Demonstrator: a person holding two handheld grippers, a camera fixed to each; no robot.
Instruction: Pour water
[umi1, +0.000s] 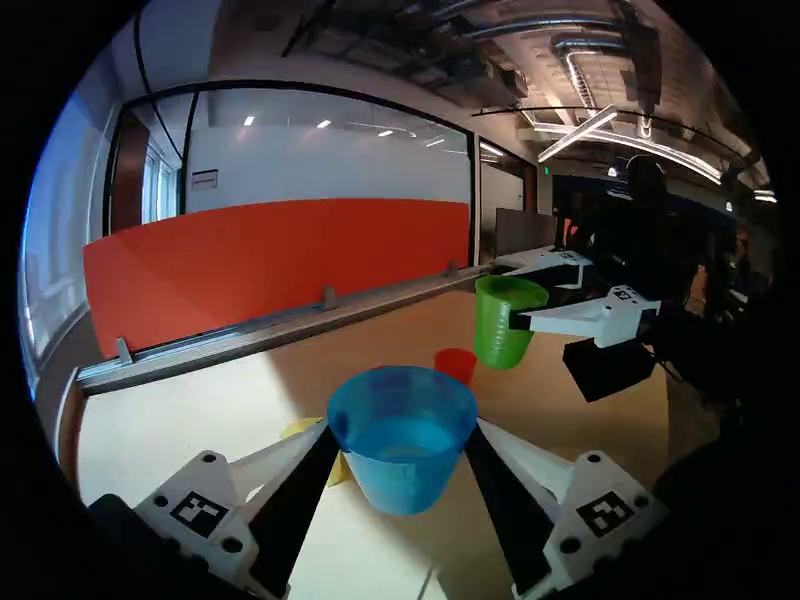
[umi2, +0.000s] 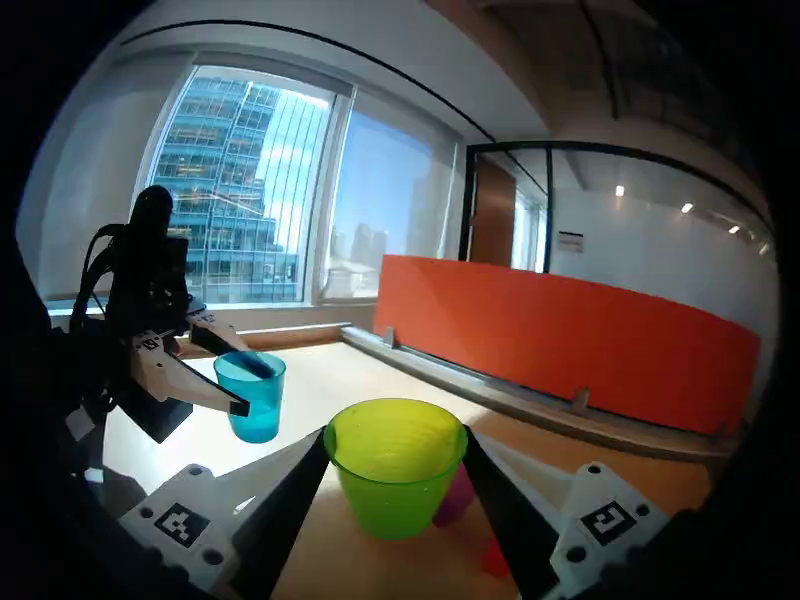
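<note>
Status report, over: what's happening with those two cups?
Left gripper shut on blue cup, water inside. Right gripper shut on green cup, looks empty. Both upright, apart. Red cup on table nearby.

no words, brands or numbers can be read. square black-and-white code tags (umi1: 202, 511) sit on the fingers (umi1: 290, 495) of the left gripper (umi1: 402, 430) and the right gripper (umi2: 395, 440). a small notice (umi1: 203, 180) on the white wall (umi1: 330, 170), at ten o'clock in the left gripper view, is too small to read.
</note>
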